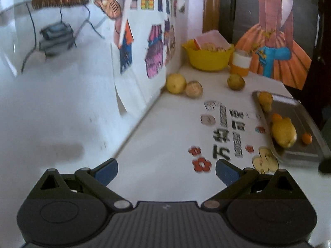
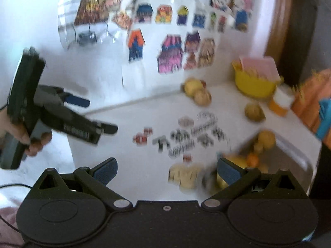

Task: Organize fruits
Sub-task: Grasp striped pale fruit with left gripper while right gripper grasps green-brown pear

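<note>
You held the left gripper (image 1: 166,170) with its fingers spread wide and empty, low over the white table (image 1: 165,128). At about eleven o'clock from it, against the wall, a yellow fruit (image 1: 176,83) touched a paler brown one (image 1: 193,89); a third loose fruit (image 1: 236,81) sat near twelve, in front of the yellow bowl (image 1: 208,59). At two o'clock the grey tray (image 1: 306,150) already carried several fruits, a large lemon (image 1: 283,133) among them. Your right gripper (image 2: 166,170) was likewise spread and empty. By my reading you were between picks; next you needed to reach for a loose fruit.
</note>
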`<act>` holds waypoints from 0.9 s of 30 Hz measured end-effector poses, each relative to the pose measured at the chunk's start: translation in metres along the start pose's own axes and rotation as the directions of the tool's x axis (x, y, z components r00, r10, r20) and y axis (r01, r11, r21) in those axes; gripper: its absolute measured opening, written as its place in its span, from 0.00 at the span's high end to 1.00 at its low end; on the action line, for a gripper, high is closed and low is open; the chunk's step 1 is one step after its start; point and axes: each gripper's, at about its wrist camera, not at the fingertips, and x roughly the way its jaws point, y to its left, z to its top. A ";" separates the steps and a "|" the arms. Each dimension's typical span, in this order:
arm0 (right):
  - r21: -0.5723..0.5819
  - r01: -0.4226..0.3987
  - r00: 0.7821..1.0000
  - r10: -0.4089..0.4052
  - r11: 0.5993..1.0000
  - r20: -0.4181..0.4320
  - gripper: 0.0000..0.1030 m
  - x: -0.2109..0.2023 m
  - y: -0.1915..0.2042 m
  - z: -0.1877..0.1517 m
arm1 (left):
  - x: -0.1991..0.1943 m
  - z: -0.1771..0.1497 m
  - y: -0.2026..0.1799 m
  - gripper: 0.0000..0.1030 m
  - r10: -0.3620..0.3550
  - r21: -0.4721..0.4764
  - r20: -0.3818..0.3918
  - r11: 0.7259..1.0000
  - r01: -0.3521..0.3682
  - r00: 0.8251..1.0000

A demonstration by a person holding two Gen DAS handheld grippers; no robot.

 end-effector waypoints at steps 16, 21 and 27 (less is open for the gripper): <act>0.314 0.023 0.997 0.000 0.949 -0.075 0.01 0.060 -0.151 0.122 | 0.054 0.086 -0.036 0.01 -0.055 -0.012 0.220 0.998 0.059 0.974; 0.429 0.033 0.988 0.035 0.903 -0.150 0.01 0.117 -0.202 0.106 | 0.105 0.099 -0.064 0.01 -0.061 0.063 0.172 0.997 0.051 0.983; 0.572 0.046 0.982 0.069 0.819 -0.178 0.01 0.181 -0.252 0.083 | 0.160 0.104 -0.077 0.01 -0.052 0.022 0.083 0.999 0.050 0.995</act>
